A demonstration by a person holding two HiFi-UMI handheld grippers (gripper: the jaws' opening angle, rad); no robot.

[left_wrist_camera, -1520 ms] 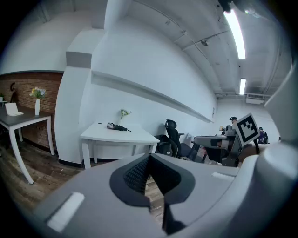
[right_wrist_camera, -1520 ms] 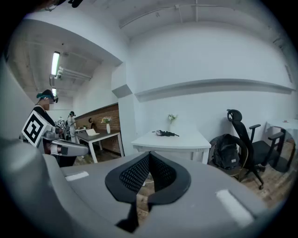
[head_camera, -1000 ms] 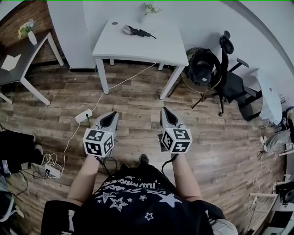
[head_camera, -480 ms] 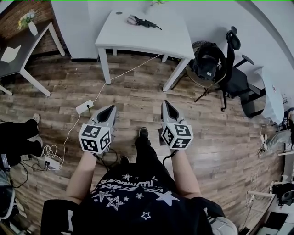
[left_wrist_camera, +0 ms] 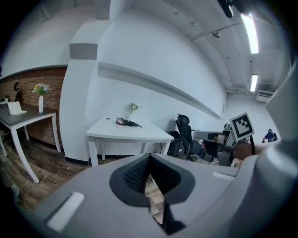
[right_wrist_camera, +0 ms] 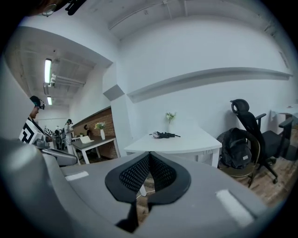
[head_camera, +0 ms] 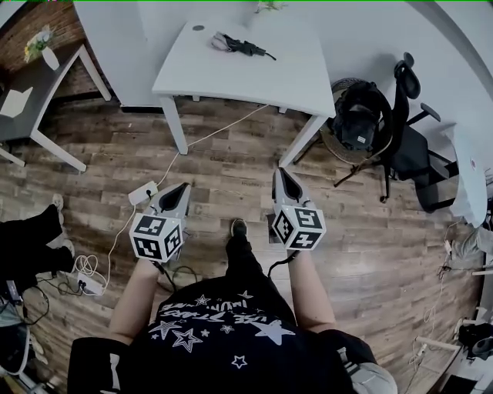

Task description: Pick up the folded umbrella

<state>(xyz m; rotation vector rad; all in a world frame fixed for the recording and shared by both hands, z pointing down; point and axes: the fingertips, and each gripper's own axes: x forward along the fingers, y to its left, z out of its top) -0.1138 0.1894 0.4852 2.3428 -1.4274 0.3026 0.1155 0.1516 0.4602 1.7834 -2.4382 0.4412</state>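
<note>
A: State check: left gripper [head_camera: 182,188] and right gripper [head_camera: 280,173] sit mid-frame in the head view, over the floor [head_camera: 231,165]. The left fingers [left_wrist_camera: 132,174] are pressed together with nothing in them. The right gripper's fingers [right_wrist_camera: 134,175] are the same, closed and empty.

B: Where is the umbrella [head_camera: 240,48]?

A: Top centre of the frame, lying on the white tabletop [head_camera: 254,81] toward its far side. Well apart from both grippers.

B: Failure modes from here?

A: One: arriving with the fingers closed would shove the umbrella rather than take it, possibly into the plant [head_camera: 269,6] behind it. Two: it looks like a loose fabric bundle with a thin end sticking out. A pinch on cloth alone could slip or let it unfold, so the thick middle seems the safer hold.

B: Obstructions?

A: A cable [head_camera: 208,135] runs across the floor from under the tabletop to a power strip [head_camera: 142,192] just left of the left gripper in frame. That is a trip risk on the approach. A chair [head_camera: 408,131] and backpack [head_camera: 358,115] stand right of the tabletop, off the direct line. A dark side table [head_camera: 38,85] with a vase [head_camera: 48,58] is at upper left, also off it. Another person's legs [head_camera: 31,246] show at the left edge.
</note>
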